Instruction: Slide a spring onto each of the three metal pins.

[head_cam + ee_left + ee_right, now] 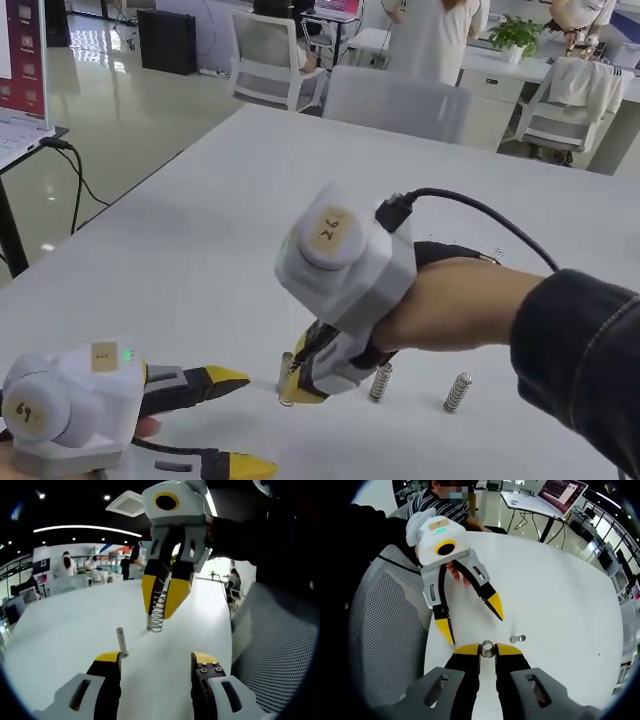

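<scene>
My right gripper (295,388) points down at the white table (220,240), shut on a steel spring (158,622). The spring hangs upright between its yellow tips, its lower end just off the table. In the right gripper view the spring (487,648) sits end-on between the closed tips (488,653). A bare metal pin (287,372) stands beside those tips, a little to one side of the spring. That pin (120,641) rises just ahead of my left gripper (156,658), which is open and holds nothing. Two more pins (381,382) (457,392) stand to the right, each wearing a spring.
The person's dark sleeve (580,360) reaches in from the right. A black cable (470,210) trails from the right gripper. Grey chairs (400,100) stand past the far table edge, and a laptop (20,70) on a side desk at the left. People stand in the background.
</scene>
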The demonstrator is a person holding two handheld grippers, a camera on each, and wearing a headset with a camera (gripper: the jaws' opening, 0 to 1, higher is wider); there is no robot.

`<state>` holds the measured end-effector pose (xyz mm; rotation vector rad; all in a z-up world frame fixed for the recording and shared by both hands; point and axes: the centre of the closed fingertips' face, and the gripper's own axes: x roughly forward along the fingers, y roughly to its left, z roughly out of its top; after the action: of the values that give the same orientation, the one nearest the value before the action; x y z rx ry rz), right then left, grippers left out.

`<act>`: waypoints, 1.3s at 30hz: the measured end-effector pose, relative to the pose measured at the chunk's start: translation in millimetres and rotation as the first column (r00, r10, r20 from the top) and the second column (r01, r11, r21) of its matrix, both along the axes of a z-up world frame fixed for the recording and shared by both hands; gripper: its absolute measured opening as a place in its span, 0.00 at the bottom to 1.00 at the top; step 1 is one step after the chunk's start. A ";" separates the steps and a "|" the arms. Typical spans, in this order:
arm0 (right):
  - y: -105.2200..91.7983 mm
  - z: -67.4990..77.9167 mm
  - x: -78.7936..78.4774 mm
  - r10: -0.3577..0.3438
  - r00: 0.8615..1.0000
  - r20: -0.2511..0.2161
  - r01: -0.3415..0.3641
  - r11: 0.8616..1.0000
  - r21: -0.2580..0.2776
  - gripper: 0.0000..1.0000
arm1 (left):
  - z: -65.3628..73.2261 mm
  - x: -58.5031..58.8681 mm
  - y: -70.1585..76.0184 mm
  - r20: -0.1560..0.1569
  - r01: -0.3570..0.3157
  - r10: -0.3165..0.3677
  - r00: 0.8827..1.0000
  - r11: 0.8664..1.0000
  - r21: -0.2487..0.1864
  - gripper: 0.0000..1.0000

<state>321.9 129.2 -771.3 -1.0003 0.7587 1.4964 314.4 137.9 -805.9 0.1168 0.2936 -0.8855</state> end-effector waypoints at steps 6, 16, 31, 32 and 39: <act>-1.5 3.8 11.0 -0.016 1.000 0.015 0.016 1.000 -0.002 0.08 | -0.6 1.1 1.4 -0.007 -0.016 0.016 1.000 1.000 -0.009 0.58; 3.6 10.2 31.4 -0.056 0.998 0.037 0.055 0.998 0.016 0.08 | -0.6 3.5 3.1 -0.009 -0.032 0.032 0.999 0.999 -0.012 0.66; 15.1 -7.7 52.4 -0.078 0.996 0.039 0.078 0.997 0.004 0.08 | -3.7 3.2 4.7 -0.016 -0.036 0.036 0.999 0.999 -0.013 0.70; 15.4 -8.7 53.1 -0.080 0.996 0.037 0.080 0.997 0.003 0.08 | -3.8 3.3 4.7 -0.016 -0.036 0.036 0.999 0.999 -0.013 0.70; 17.1 -13.6 54.6 -0.087 0.996 0.026 0.087 0.996 -0.001 0.08 | -2.8 3.7 5.2 -0.013 -0.037 0.037 0.999 0.999 -0.015 0.71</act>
<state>376.5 146.3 -784.9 -0.9740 0.7758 1.4057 318.0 143.1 -808.7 0.0913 0.2994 -0.8516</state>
